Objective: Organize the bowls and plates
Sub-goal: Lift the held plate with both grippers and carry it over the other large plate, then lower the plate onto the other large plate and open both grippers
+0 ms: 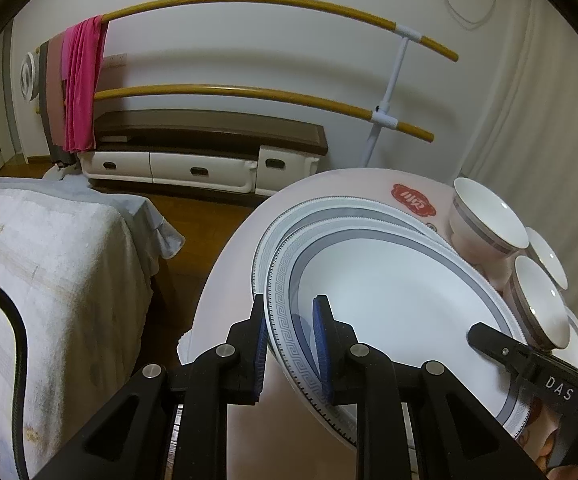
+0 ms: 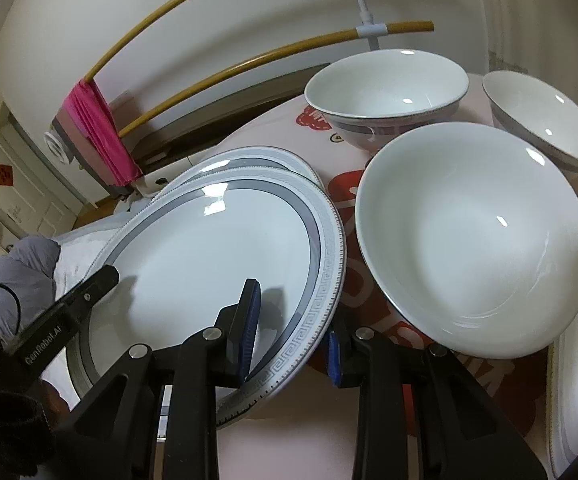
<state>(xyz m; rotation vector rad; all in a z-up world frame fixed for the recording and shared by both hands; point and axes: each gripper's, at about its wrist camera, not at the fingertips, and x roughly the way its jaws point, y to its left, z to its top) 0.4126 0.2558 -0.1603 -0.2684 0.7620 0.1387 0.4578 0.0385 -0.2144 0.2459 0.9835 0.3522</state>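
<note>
At the bottom of the left wrist view, the left gripper [image 1: 291, 344] was clamped on the near rim of the top plate [image 1: 393, 280], blue pads either side. That plate lay on a second plate [image 1: 285, 220] on the pink table [image 1: 225, 280]. In the right wrist view, the right gripper [image 2: 289, 320] straddled the same plate's rim at lower centre, jaws slightly parted, pads seemingly not pressing. Beyond, toward the right, stood a large bowl [image 2: 477, 240], then two smaller bowls [image 2: 385, 80] at upper right.

Dim indoor light, glare spots on the bowls [image 2: 473, 236], strong fisheye bending, dark vignetted corners.
</note>
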